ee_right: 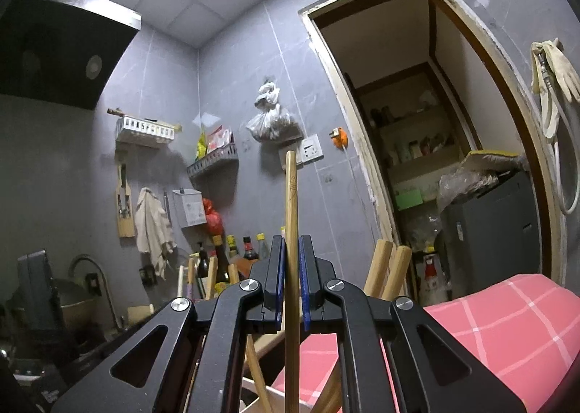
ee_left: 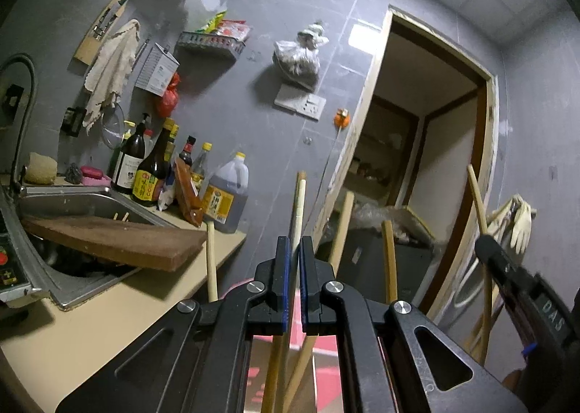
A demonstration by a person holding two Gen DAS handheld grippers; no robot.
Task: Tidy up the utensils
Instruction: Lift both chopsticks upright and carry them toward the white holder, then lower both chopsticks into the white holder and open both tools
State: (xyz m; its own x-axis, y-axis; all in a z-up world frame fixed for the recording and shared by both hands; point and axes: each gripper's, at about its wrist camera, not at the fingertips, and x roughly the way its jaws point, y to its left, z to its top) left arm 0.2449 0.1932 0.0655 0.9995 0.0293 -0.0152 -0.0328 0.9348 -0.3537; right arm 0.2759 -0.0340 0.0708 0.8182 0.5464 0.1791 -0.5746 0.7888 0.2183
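Here the left hand-held gripper point(ee_left: 294, 250) is clamped on a pale wooden stick point(ee_left: 299, 202) that stands nearly upright, its long axis running from below the jaws up past them, with its rounded top end pointing toward the ceiling. The right hand-held gripper point(ee_right: 291, 250) likewise pinches a second wooden stick point(ee_right: 291, 202), upright, with its blunt end uppermost and its lower part dropping out of sight between the arms of the tool. Other wooden sticks point(ee_left: 342, 228) rise around the left tool, leaning at slight angles; what holds their lower ends cannot be made out. In the right wrist view two thicker wooden handles point(ee_right: 388, 268) lean to the right, just beside a pink checked cloth point(ee_right: 507, 322). On the counter point(ee_left: 108, 304) the steel sink point(ee_left: 90, 199) carries a wooden cutting board point(ee_left: 119, 242) laid across its rim, the board's end jutting past the sink's near edge. Behind the sink, at the counter's back edge against the wall, stand several sauce bottles point(ee_left: 150, 173) and a big jug of dark liquid point(ee_left: 228, 191). A wall basket point(ee_left: 210, 43) holds snack packets.
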